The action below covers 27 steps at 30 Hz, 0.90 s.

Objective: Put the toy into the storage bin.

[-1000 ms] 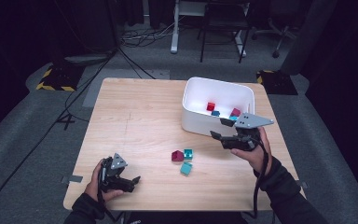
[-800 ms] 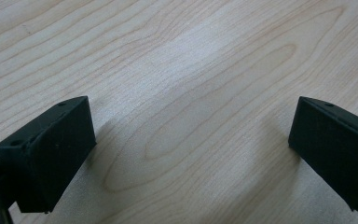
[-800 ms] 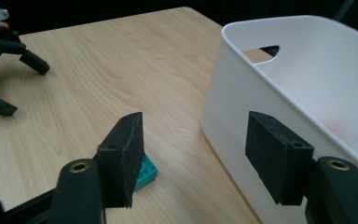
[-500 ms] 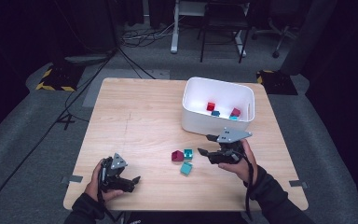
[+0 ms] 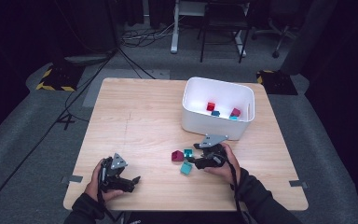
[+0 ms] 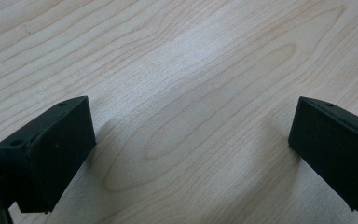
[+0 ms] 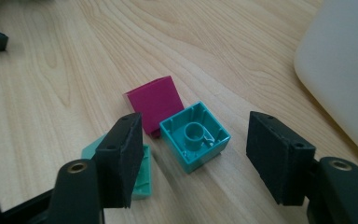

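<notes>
The left hand-held gripper (image 5: 129,179) rests low on the pale wood-grained surface (image 5: 144,116), its matte black jaws spread wide over bare boards; it sits where it did a second ago. To its right lie three small plastic blocks: a magenta block (image 7: 156,100), a teal block (image 7: 195,136) turned hollow side up with ribbed inner walls and a round stud socket, and a paler green block (image 7: 140,177) partly behind a jaw. The right hand-held gripper (image 7: 200,158) has come down from beside the bin; its jaws stand apart on either side of the teal block, not touching it. Farther right, the white smooth-walled bin (image 5: 214,126) holds red and teal blocks.
</notes>
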Tool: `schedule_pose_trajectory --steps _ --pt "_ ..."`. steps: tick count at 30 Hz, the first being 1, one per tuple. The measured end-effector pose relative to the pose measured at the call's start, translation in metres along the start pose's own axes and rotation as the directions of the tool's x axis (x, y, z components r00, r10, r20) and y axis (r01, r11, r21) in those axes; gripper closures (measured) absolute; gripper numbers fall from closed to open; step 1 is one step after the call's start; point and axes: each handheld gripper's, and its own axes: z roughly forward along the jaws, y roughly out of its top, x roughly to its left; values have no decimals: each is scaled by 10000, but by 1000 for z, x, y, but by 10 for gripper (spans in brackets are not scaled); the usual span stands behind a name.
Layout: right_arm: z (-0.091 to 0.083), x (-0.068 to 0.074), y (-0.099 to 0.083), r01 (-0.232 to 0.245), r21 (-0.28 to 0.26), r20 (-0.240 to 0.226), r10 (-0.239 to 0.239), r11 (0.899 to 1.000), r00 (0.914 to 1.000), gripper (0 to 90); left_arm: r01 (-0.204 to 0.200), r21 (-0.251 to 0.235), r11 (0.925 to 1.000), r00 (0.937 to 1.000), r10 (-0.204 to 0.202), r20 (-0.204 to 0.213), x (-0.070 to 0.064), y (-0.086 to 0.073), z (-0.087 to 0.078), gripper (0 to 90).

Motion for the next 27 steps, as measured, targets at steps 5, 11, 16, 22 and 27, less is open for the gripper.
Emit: schedule_pose_trajectory --steps 5,11,16,22,27 --pt "13 0 1 -122 197 55 120 9997 9999 358 -2 -1 10000 10000 2 -1 0 0 0 6" --pt "27 -2 -2 30 594 102 -36 9982 9999 419 7 -22 10000 10000 -7 -1 0 0 0 6" --pt "30 -3 -5 -174 465 -12 175 9988 9998 493 0 -2 10000 10000 0 -2 0 0 0 6" --pt "22 -5 -7 -256 262 241 250 9993 9994 502 4 -3 10000 10000 -4 0 0 0 0 6" --pt "9 -9 -9 -359 142 189 356 9993 9992 505 6 -4 10000 10000 -6 1 0 0 0 6"
